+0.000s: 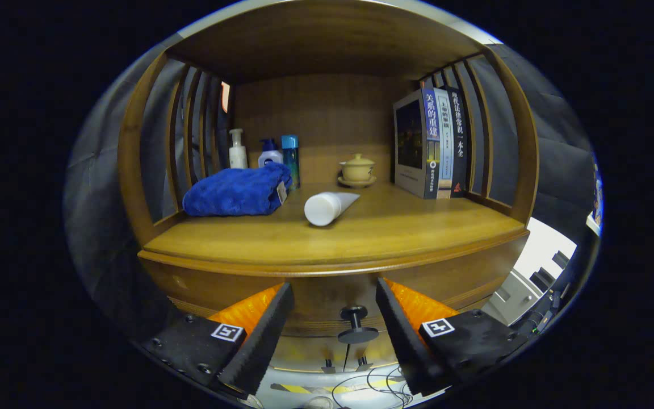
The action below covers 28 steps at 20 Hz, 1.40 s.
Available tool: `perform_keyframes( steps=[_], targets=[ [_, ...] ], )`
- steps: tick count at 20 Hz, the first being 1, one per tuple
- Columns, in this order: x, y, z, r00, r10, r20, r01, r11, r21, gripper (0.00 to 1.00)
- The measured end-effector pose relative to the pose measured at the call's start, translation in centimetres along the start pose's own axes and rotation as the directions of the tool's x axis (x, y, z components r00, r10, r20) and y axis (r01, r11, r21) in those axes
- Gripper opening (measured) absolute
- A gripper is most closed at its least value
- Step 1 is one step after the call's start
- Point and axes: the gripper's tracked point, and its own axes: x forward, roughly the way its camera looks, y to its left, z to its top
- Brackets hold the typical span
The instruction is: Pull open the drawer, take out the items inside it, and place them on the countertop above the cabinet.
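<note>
Below countertop (pixel 361 238), drawer (pixel 327 295) closed, knob (pixel 355 324) between spread fingers of gripper (pixel 335 309), untouched. Tube (pixel 327 207), towel (pixel 236 192) on countertop. Books (pixel 432 145) upright, Chinese spine titles.

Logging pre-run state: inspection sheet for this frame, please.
Surface: wooden countertop above the cabinet, bare at its front.
Job's things: drawer front looks closed; its knob sits between the fingers, untouched; contents hidden.
Clutter: folded blue towel at left; white tube lying beside it; three bottles at the back; lidded cup on a saucer; upright books at right.
Grippers: gripper open, fingers either side of the knob, apart from it.
Cables: loose wires on the floor below the cabinet.
Surroundings: slatted wooden side rails; grey equipment low at right.
</note>
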Motion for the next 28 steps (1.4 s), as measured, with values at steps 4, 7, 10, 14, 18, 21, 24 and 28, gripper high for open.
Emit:
perform_keyframes(
  steps=[4, 7, 10, 14, 18, 21, 24, 28],
  targets=[
    [-4.3, 0.3, 4.5, 0.996, -0.001, 0.086, -0.004, 0.998, 0.061, 0.98],
    [-8.1, -0.1, 8.2, 0.99, 0.0, 0.143, -0.004, 1.0, 0.028, 0.98],
    [-11.7, -0.4, 11.3, 0.983, -0.025, 0.181, 0.031, 0.999, -0.031, 0.98],
    [-15.5, -0.1, 14.8, 0.97, -0.009, 0.243, 0.006, 1.0, 0.013, 0.98],
    [-18.8, -1.0, 17.7, 0.954, -0.029, 0.299, 0.014, 0.999, 0.052, 0.98],
    [-20.4, -1.0, 18.6, 0.946, -0.028, 0.322, 0.015, 0.999, 0.043, 0.98],
    [-20.8, -0.9, 18.7, 0.944, -0.032, 0.329, 0.023, 0.999, 0.029, 0.98],
    [-20.3, -0.9, 17.7, 0.95, -0.032, 0.309, 0.02, 0.999, 0.043, 0.98]
  ],
)
